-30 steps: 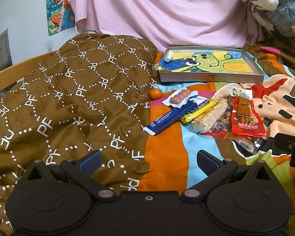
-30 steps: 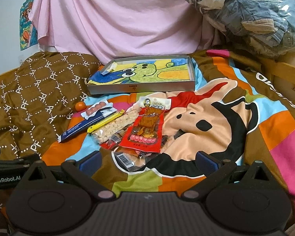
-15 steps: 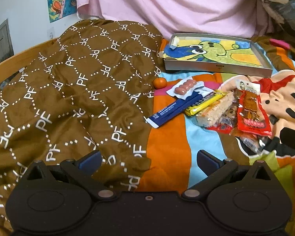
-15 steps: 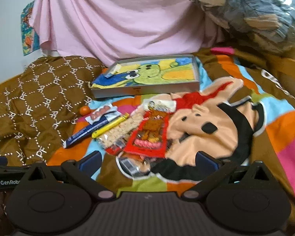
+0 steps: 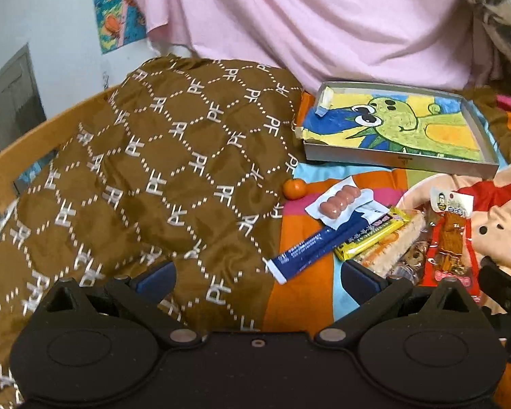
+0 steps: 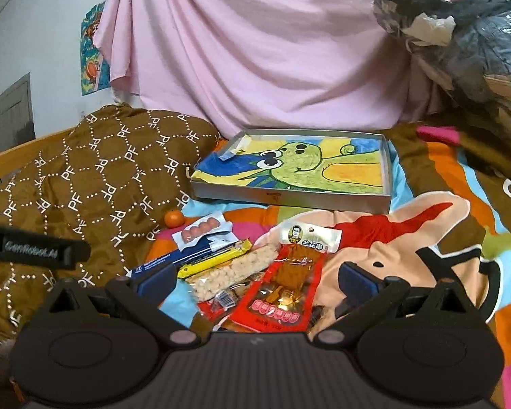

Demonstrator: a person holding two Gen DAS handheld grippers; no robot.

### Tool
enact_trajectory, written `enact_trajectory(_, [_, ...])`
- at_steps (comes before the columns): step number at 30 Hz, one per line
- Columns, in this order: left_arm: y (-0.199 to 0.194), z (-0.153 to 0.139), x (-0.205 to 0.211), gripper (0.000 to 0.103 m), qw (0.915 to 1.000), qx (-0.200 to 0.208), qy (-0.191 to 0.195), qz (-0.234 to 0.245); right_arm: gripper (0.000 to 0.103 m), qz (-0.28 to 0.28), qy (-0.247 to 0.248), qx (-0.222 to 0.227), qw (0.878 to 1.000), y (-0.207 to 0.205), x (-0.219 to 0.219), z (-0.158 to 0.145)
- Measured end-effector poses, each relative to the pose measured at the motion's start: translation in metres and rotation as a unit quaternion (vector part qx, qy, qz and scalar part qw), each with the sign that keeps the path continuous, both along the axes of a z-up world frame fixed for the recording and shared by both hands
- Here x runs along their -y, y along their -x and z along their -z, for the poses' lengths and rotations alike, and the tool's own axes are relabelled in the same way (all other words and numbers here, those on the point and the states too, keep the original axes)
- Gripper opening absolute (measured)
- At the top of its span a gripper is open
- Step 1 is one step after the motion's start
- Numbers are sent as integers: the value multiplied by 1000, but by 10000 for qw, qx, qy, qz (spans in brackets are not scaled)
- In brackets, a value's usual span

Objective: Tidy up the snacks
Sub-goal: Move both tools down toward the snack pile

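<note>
Here, crinkly snack packets (image 6: 282, 283), shallow grey tray (image 6: 289, 199)

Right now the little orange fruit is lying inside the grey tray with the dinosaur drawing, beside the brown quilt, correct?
Not quite. The orange fruit lies on the bedsheet outside the grey tray, in front of its near corner, beside the brown quilt. The left wrist view shows it.

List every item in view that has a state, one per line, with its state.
Left hand-held gripper: open, empty.
Right hand-held gripper: open, empty, over the snack pile.
Tray: upright on the bed, holding no snacks.
Red snack packet: sealed, lying flat on the pile.
Blue stick packet: lying flat, partly under the sausage pack.
Sausage pack: sealed.
Small orange: unpeeled, beside the brown quilt.
</note>
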State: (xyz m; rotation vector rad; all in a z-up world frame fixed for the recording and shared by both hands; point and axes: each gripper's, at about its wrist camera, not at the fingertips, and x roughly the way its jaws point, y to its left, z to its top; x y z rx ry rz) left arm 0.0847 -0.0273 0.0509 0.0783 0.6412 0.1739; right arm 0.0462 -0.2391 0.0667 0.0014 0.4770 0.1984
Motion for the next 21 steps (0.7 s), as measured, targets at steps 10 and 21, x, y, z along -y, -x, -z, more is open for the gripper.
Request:
enact_trajectory(10, [-41, 5, 23, 102, 9985, 5, -456, 313, 103, -146, 599, 130, 9980, -15, 5, 9])
enact_trajectory(21, [-97, 25, 24, 102, 9947, -41, -628, 818, 103, -437, 944, 429, 9936, -28, -3, 21])
